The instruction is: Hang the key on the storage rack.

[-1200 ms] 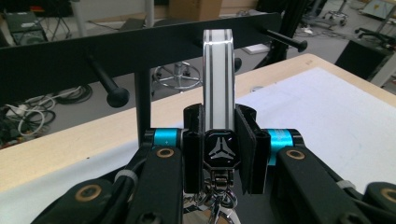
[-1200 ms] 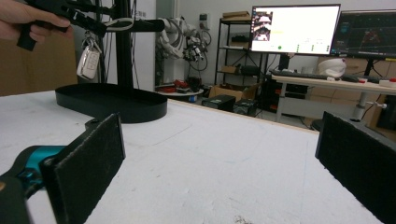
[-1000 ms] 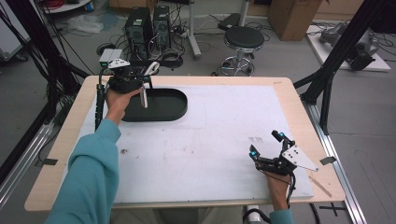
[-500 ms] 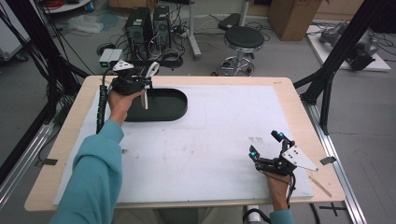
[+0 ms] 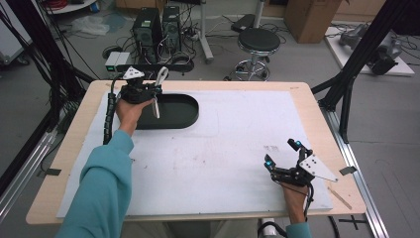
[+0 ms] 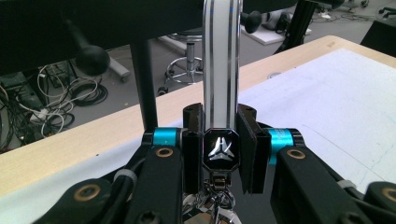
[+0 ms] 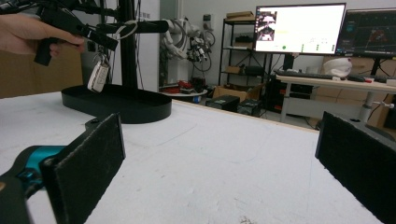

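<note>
The left gripper has its fingers closed tight on a white lanyard strap, whose key fob dangles below them over the black oval tray. Well apart, the right gripper rests on the table, its fingers spread wide with nothing between them.
</note>
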The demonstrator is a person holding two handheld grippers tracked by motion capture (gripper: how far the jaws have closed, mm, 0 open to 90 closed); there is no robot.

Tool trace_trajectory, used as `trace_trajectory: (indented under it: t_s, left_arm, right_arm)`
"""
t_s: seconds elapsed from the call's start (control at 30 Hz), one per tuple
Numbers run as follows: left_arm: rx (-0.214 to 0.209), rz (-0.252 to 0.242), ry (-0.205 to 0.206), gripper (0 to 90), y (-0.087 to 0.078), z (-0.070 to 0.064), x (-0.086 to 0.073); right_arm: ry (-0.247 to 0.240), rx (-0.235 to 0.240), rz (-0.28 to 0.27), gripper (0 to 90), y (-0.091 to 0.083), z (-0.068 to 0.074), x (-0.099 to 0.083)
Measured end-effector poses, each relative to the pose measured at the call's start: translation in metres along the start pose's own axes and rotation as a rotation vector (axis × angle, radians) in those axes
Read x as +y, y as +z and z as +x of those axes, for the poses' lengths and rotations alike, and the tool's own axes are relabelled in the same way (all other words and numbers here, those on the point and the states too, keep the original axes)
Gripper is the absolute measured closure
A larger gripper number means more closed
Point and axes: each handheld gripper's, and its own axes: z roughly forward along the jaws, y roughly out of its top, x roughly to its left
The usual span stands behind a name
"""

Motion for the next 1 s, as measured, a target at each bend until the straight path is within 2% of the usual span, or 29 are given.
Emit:
trace_trajectory:
  t_s: [0.03, 0.23, 0.53, 0.73, 0.83, 0.93, 1.0]
  left_arm:
    - [0.006, 0.005, 0.008, 73.4, 0.001, -0.001, -0.001]
    - [0.017, 0.049, -0.004, 72.2, 0.007, -0.003, -0.006]
    - [0.015, 0.063, -0.029, 71.6, 0.009, -0.005, -0.007]
    - [0.005, 0.056, -0.020, 70.8, 0.010, -0.007, -0.007]
    - [0.004, 0.028, -0.038, 57.9, 0.008, -0.007, -0.006]
    - [-0.021, -0.019, -0.009, 54.3, 0.004, -0.010, -0.004]
    - [-0.034, -0.050, 0.007, 45.4, 0.001, -0.012, -0.004]
  right_arm:
    - [0.002, 0.000, 0.000, 0.6, 0.000, 0.000, 0.000]
    - [0.004, 0.000, 0.000, 0.7, 0.000, 0.000, 0.000]
    - [0.007, 0.001, 0.000, 0.6, 0.000, 0.000, 0.000]
    - [0.010, -0.001, -0.004, 0.7, 0.000, -0.001, 0.000]
    - [0.008, -0.001, -0.003, 0.7, 0.000, -0.001, 0.000]
    - [0.014, 0.002, 0.001, 0.7, 0.000, 0.000, 0.000]
    - [0.018, 0.002, 0.001, 0.6, 0.000, 0.000, 0.000]
